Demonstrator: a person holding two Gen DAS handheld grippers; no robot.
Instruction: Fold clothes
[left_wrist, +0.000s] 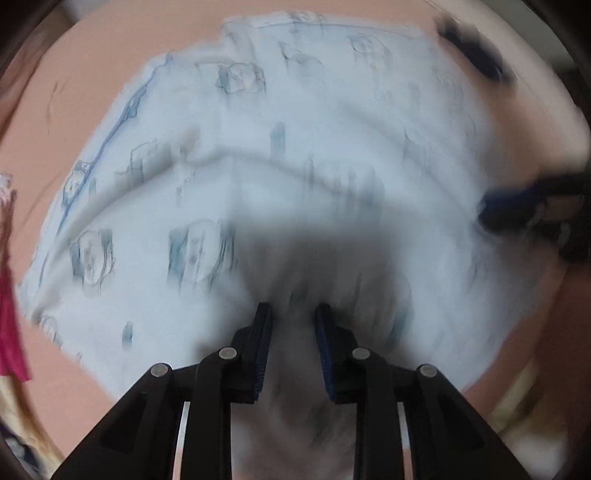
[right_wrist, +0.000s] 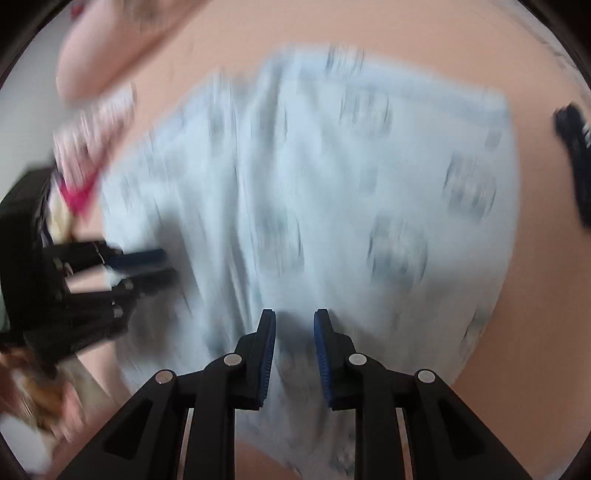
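Observation:
A pale blue garment (left_wrist: 295, 110) with grey-blue printed pictures lies spread on a peach sheet (left_wrist: 74, 92), with a fold ridge across its middle. My left gripper (left_wrist: 293, 310) points down over its near part, jaws a little apart and blue pads (left_wrist: 264, 332) clear of the cloth, though motion blur hides detail. In the right wrist view the same garment (right_wrist: 332, 166) fills the middle. My right gripper (right_wrist: 294, 315) hangs over it, jaws slightly apart with nothing between them. Each gripper shows in the other's view: right gripper (left_wrist: 495, 210), left gripper (right_wrist: 162, 264).
A dark blue-black item (left_wrist: 476, 51) lies on the sheet beyond the garment's far right corner, also visible as the dark item (right_wrist: 576, 158). A magenta cloth (left_wrist: 11, 314) lies at the left edge, seen again as the magenta cloth (right_wrist: 81, 184). A pink cushion (right_wrist: 99, 48) sits beyond it.

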